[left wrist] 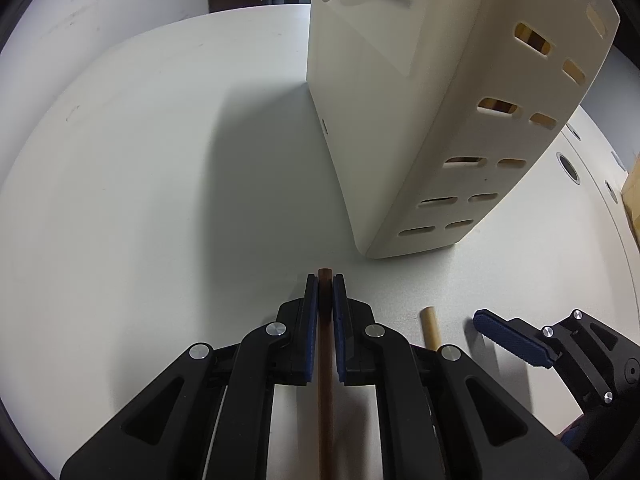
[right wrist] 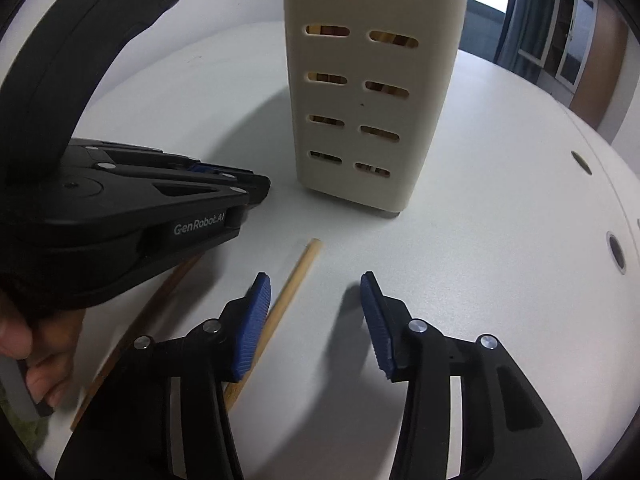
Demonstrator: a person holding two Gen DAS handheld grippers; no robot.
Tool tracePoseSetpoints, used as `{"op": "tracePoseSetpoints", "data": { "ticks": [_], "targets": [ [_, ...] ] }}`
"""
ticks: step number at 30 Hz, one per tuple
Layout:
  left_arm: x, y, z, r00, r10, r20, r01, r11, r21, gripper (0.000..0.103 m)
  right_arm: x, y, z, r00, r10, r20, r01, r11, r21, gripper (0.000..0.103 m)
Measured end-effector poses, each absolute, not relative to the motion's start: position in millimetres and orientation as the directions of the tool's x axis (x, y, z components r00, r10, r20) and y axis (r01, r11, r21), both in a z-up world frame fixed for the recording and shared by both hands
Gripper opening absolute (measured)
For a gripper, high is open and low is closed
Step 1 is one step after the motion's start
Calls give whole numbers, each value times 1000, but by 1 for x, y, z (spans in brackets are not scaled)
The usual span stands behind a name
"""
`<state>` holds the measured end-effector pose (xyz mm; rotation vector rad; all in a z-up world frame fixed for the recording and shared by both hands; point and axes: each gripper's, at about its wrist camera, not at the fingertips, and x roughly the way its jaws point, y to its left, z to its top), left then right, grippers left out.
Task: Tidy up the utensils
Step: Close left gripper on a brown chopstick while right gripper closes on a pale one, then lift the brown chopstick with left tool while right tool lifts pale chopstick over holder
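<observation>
In the left wrist view we see our left gripper (left wrist: 325,280) at the bottom centre of the frame, its 2 blue-padded jaws drawn narrow and clamped on a dark brown chopstick (left wrist: 325,380). The stick runs straight up the middle of the frame between the pads, and its tip pokes just past them. Above and to the right stands the cream utensil holder (left wrist: 400,120), upright on the white table (left wrist: 140,180), with 2 columns of slots in its side; pale wooden pieces show through some of the slots. At the lower right of that frame a light wooden chopstick (left wrist: 431,328) lies on the table, partly hidden behind our left gripper's right finger, and farther right 1 blue pad of our right gripper shows.

In the right wrist view our right gripper (right wrist: 316,316) fills the bottom of the frame with its jaws standing apart and nothing pressed between them. The light wooden chopstick (right wrist: 292,284) lies slanted from the lower left toward the centre, passing just beside and partly behind the left pad, outside the gap. The utensil holder (right wrist: 372,120) stands at the upper centre, near the stick's far tip but apart from it. At the left edge our left gripper (right wrist: 256,184) appears, with the dark chopstick (right wrist: 136,328) trailing below it, and a hand (right wrist: 28,356) gripping its handle.
</observation>
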<state>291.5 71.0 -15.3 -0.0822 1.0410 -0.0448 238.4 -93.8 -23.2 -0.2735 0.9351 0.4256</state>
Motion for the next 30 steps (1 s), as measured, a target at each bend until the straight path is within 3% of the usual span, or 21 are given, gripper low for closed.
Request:
{"op": "tracePoseSetpoints", "data": {
  "ticks": [6, 8, 13, 30],
  "targets": [
    [293, 70, -15, 506, -73, -859, -1, 996, -86, 7, 237, -89, -23, 493, 230, -839, -464, 885, -30, 28],
    [293, 66, -15, 507, -71, -859, -1, 997, -83, 7, 236, -90, -23, 485, 236, -842, -463, 886, -18, 16],
    [271, 63, -19, 509, -65, -859, 1, 997, -75, 7, 235, -94, -21, 475, 258, -841, -455, 890, 17, 7],
    [252, 44, 3, 576, -68, -815, 9, 997, -77, 7, 211, -107, 13, 543, 315, -778, -440, 896, 56, 7]
  ]
}}
